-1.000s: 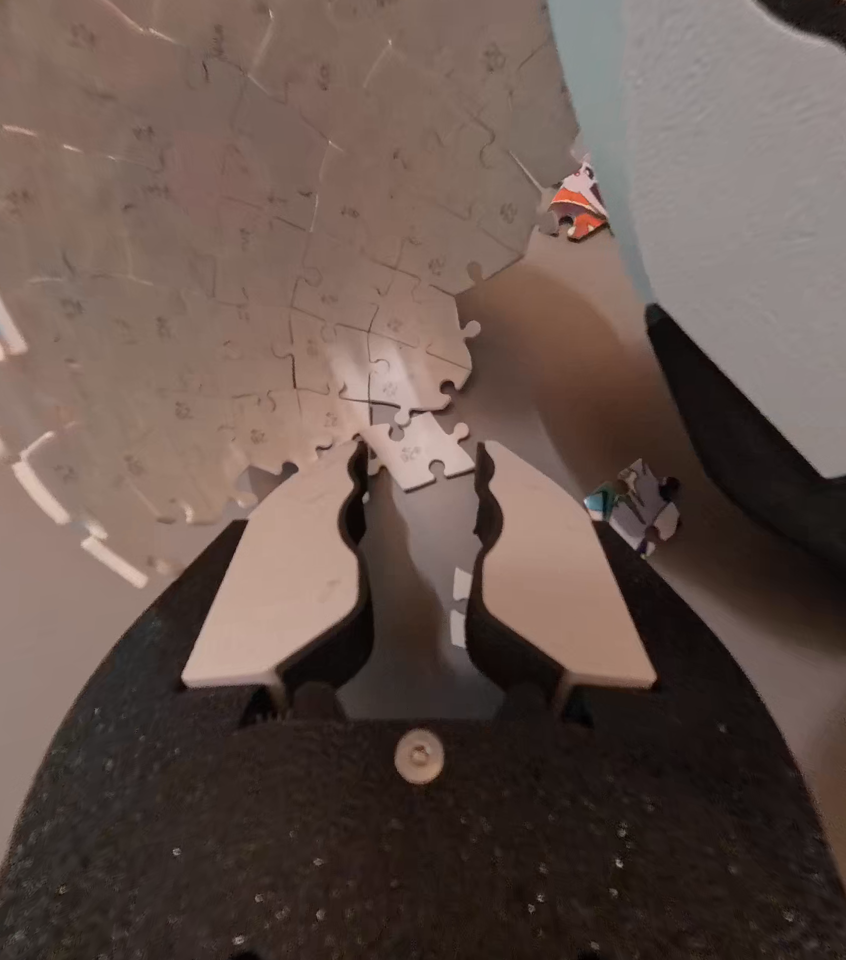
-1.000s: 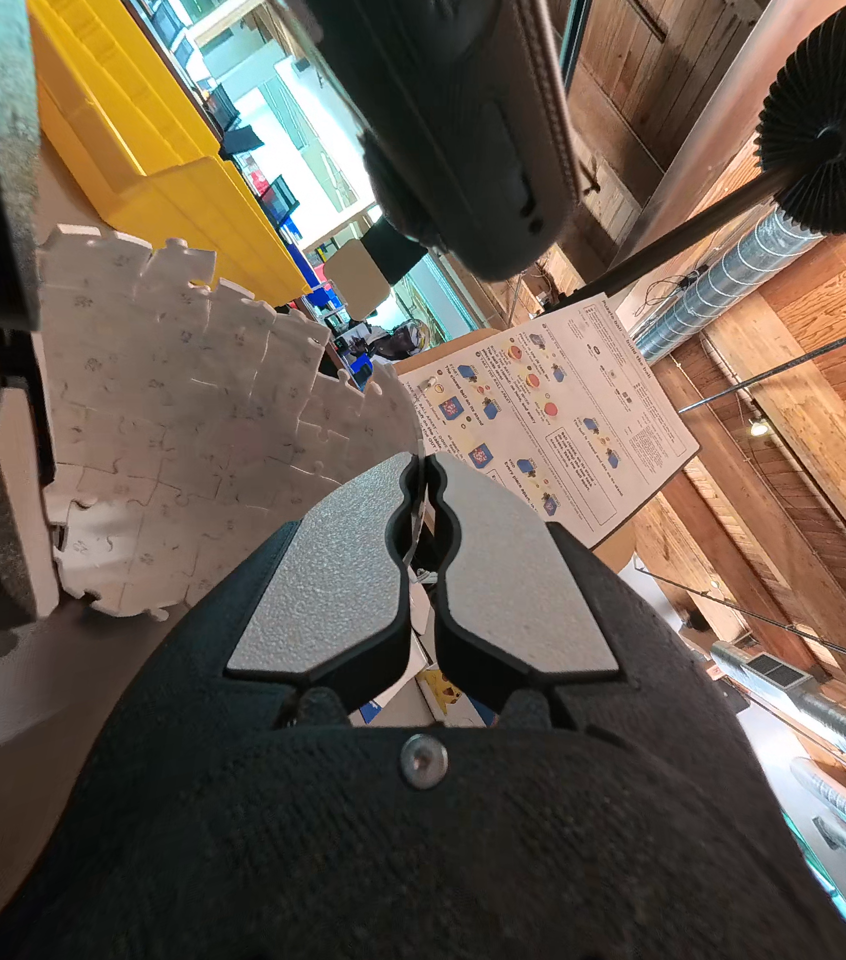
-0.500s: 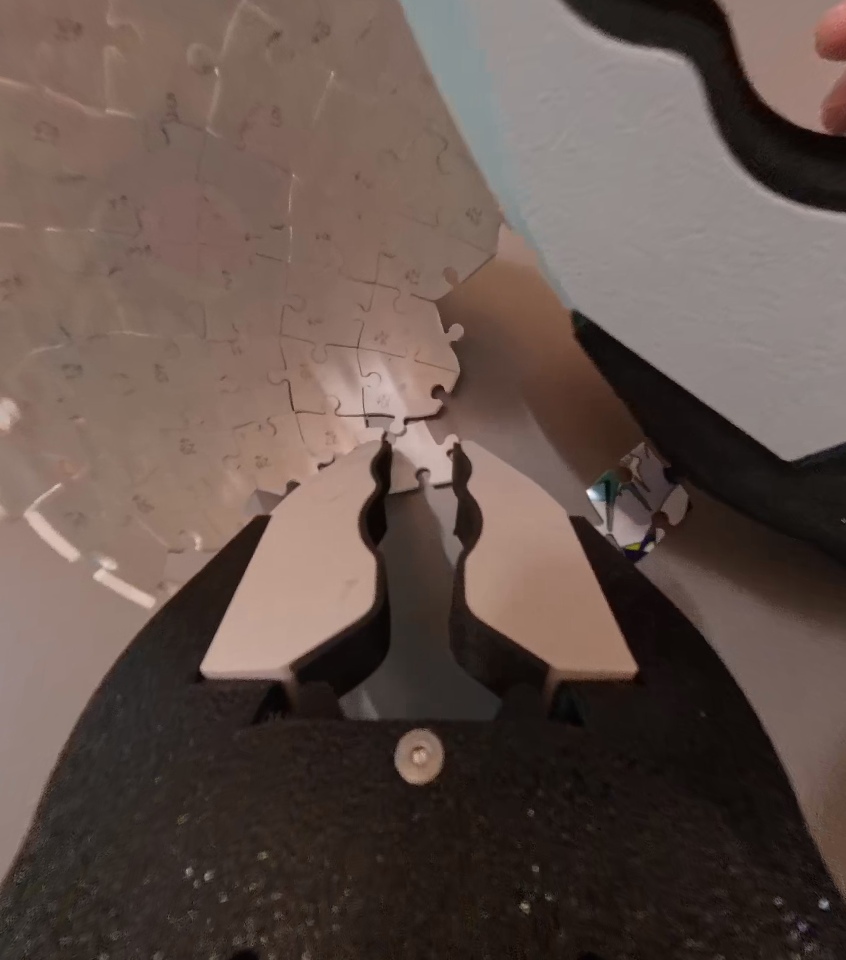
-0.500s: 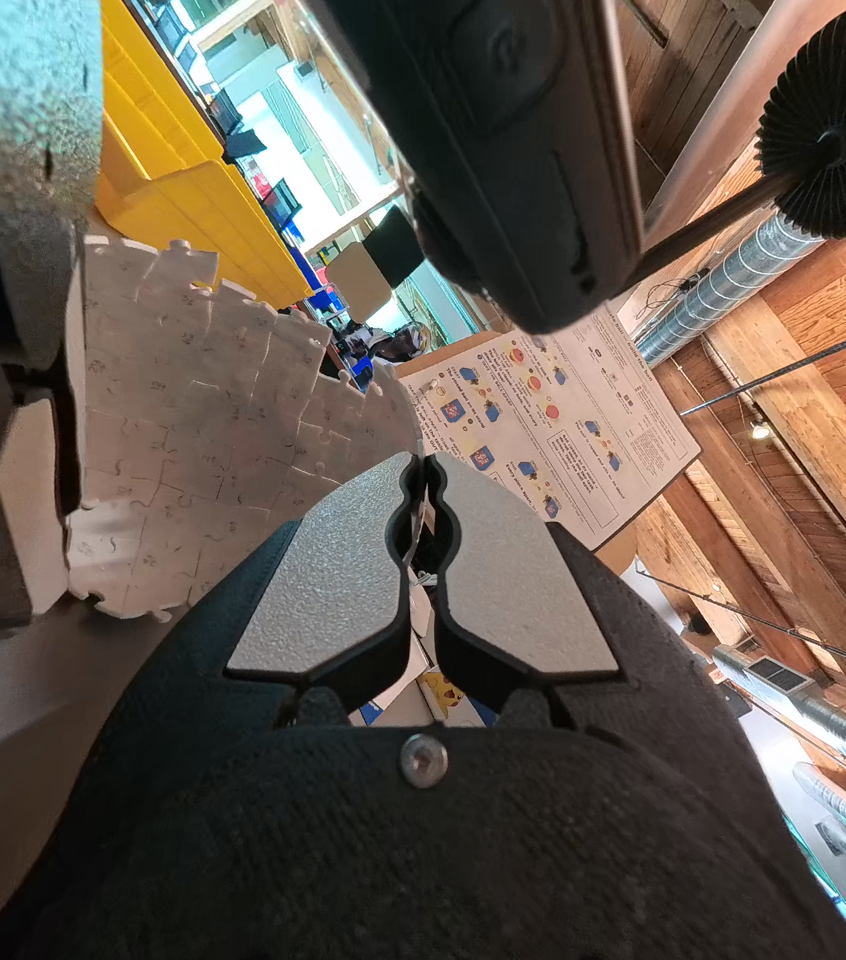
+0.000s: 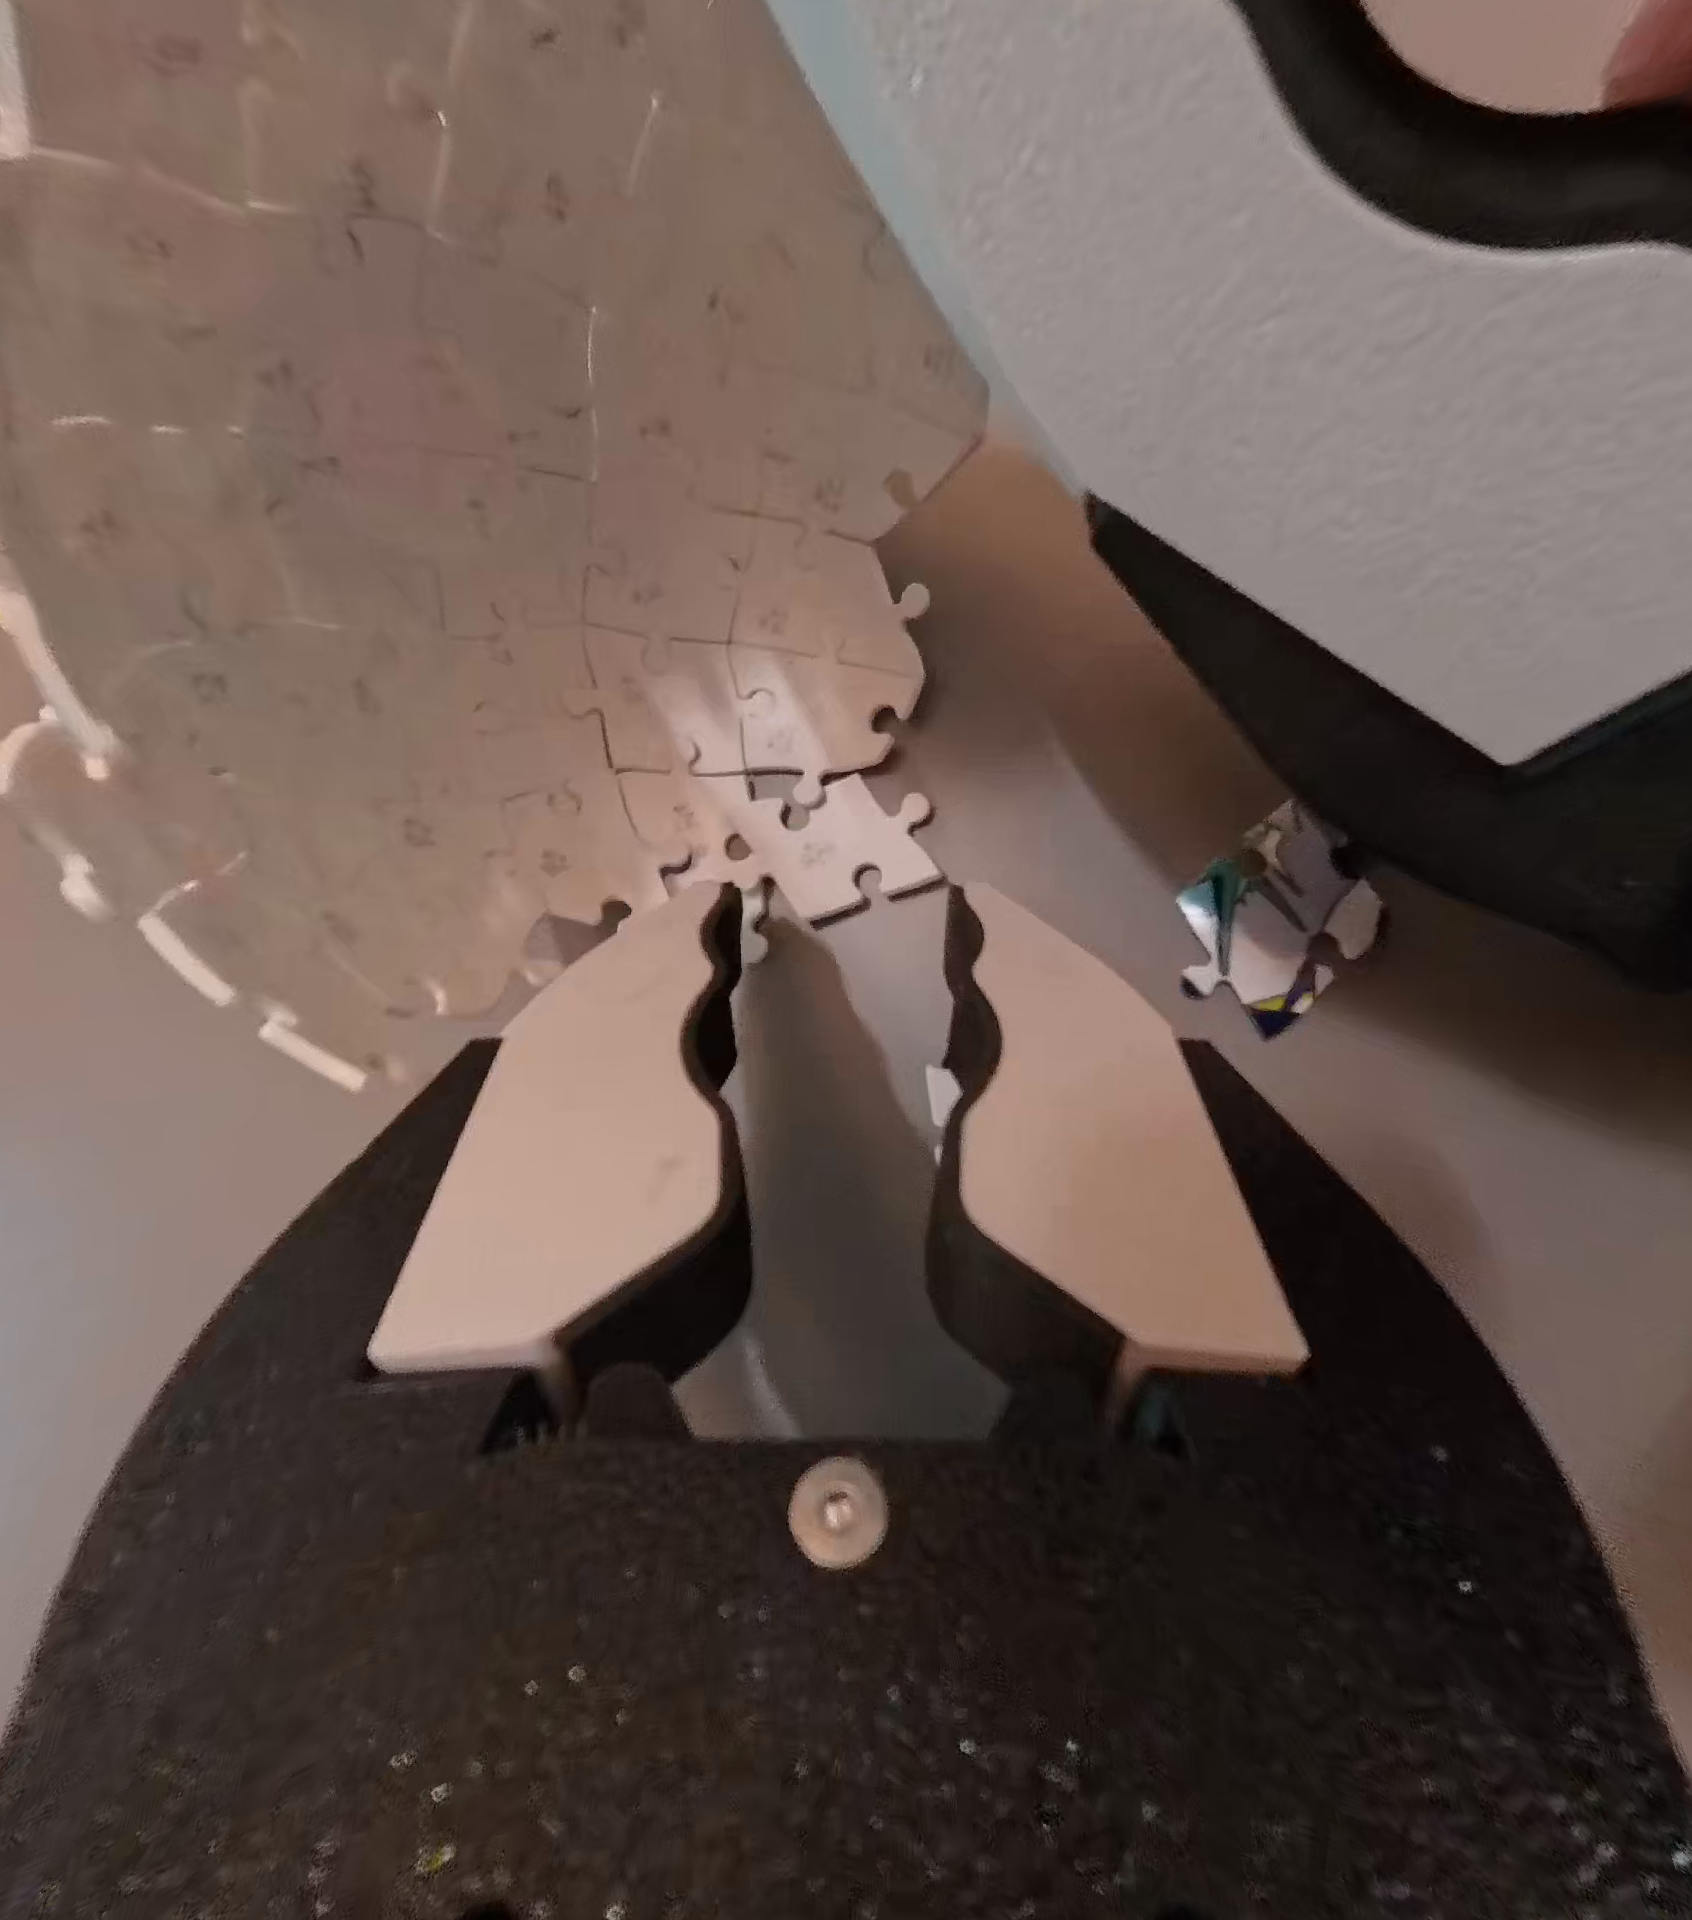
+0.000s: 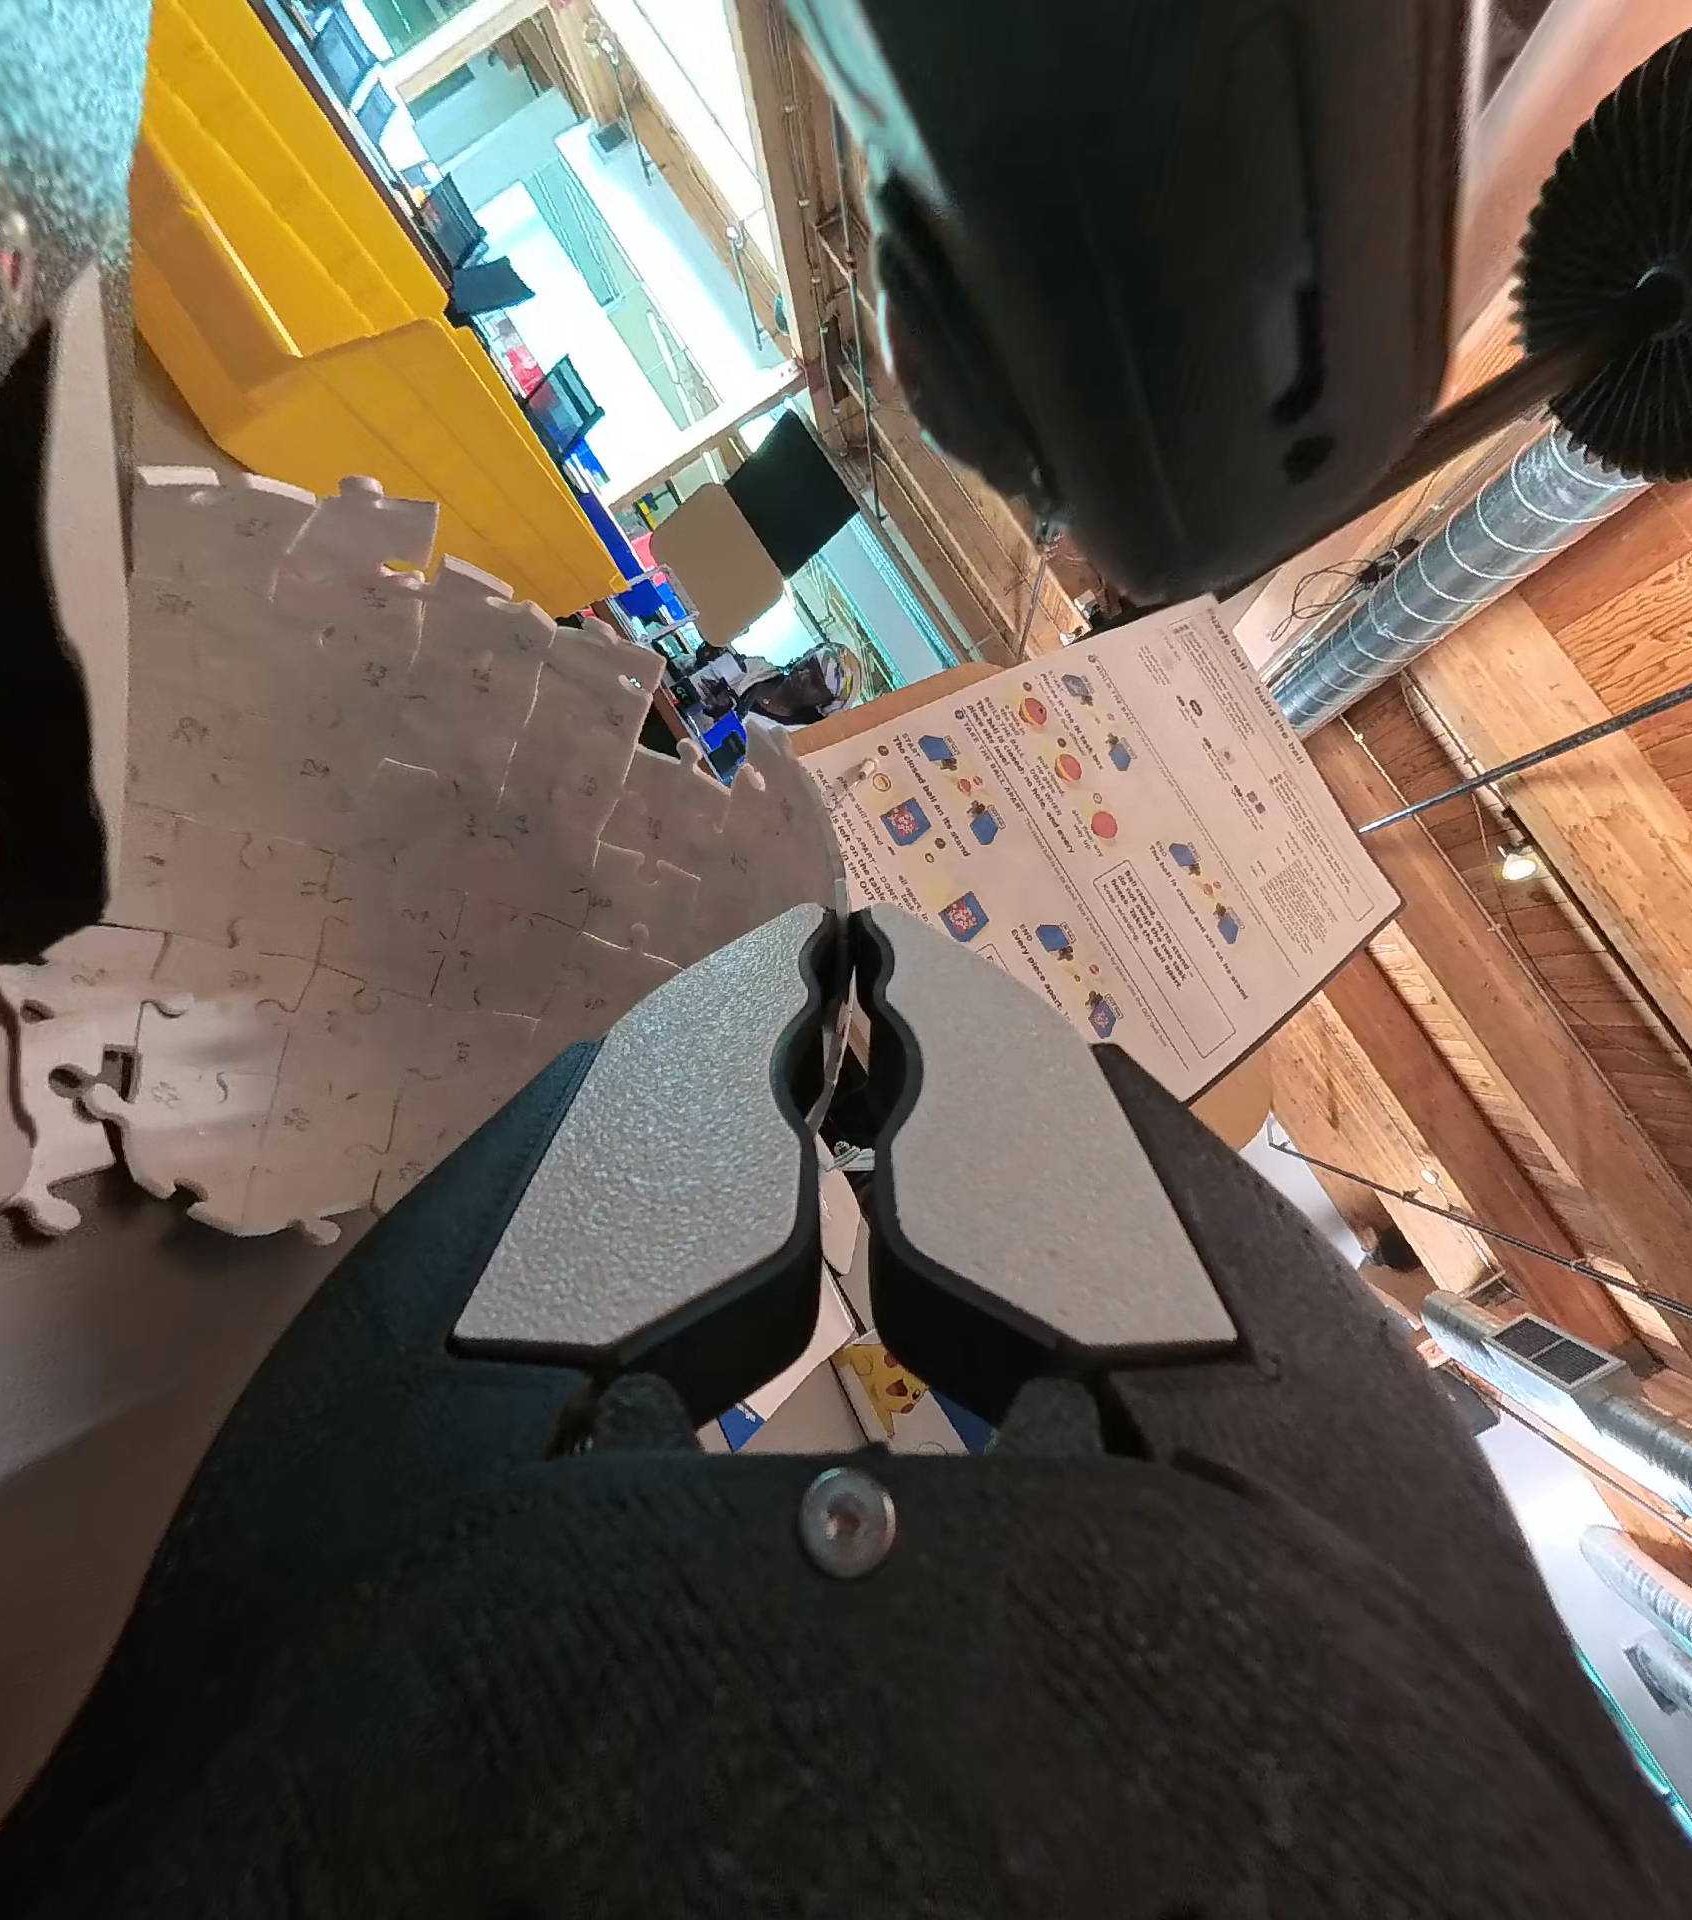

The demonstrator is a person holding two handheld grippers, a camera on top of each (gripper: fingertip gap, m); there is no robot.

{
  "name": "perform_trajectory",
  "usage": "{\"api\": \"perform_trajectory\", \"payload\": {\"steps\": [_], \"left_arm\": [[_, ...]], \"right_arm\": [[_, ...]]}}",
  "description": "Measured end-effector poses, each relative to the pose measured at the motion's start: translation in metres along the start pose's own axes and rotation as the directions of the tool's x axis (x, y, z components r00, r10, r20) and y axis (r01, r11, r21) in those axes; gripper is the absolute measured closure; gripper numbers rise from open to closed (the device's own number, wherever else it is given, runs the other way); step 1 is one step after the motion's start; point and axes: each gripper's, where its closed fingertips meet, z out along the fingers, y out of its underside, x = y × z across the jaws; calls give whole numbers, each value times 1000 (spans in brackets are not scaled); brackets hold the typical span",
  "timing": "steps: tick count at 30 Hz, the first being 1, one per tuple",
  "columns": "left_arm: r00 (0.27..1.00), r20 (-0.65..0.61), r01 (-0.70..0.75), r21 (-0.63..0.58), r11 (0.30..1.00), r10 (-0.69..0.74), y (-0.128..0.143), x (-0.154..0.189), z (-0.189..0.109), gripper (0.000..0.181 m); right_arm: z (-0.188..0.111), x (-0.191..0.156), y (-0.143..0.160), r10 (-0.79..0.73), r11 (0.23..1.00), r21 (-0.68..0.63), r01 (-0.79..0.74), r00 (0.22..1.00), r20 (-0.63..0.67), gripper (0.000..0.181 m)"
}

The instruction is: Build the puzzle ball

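My right gripper [image 6: 844, 925] pinches the rim of the puzzle ball shell [image 5: 426, 499], and my left gripper [image 5: 847, 914] is open just near the loose white piece [image 5: 847, 852] at the shell's near edge. I think I should push that piece in gently and straight while the right holds steady.

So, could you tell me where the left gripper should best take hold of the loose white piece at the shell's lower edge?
Probably by the free straight sides of the loose white piece, coming from below, where the open left gripper already sits. Its upper tabs meet the puzzle shell, so only the lower end is exposed; the jaws should close across its width.
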Motion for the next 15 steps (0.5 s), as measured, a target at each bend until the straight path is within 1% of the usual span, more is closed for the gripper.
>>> {"api": "perform_trajectory", "payload": {"steps": [3, 5, 9, 15], "left_arm": [[1000, -13, 24, 28, 999, -23, -4, 1, 2, 145], [1000, 6, 26, 59, 998, -26, -9, -3, 3, 147], [1000, 12, 14, 36, 999, -15, -5, -4, 8, 147], [999, 50, 7, 28, 1000, -8, -1, -12, 3, 146]], "right_arm": [[0, 0, -1, -5, 1000, 2, 5, 1000, 0, 179], [0, 0, 0, -3, 1000, -1, 3, 1000, 0, 178], [0, -1, 1, -5, 1000, -3, 5, 1000, 2, 179], [1, -1, 0, -6, 1000, -1, 6, 1000, 3, 179]]}}
